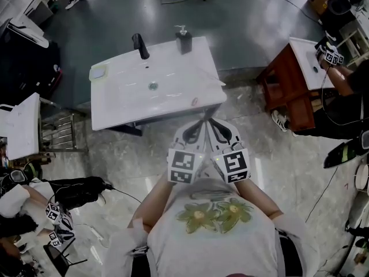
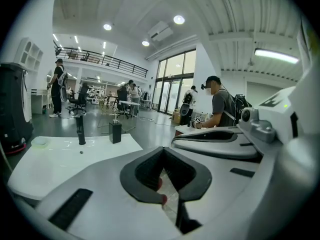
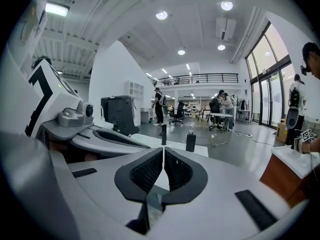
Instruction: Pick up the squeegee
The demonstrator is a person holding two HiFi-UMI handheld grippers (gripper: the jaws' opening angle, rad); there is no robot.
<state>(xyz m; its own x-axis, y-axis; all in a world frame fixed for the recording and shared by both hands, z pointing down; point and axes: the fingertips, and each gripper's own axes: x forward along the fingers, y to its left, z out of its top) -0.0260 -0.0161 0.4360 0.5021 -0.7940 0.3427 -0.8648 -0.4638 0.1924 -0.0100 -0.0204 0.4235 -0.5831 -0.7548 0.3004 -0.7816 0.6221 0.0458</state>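
Left gripper (image 1: 201, 123) and right gripper (image 1: 213, 123), fingers closed on nothing, hover side by side at the near edge of the table (image 1: 121, 105).

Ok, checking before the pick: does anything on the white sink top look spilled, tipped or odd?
Nothing stands out. The faucet and soap dispenser stand upright at the back of the sink top; a red spot near its front is too small to identify.

Dim overhead view; bright ceiling lamps, fisheye-warped edges in gripper views.
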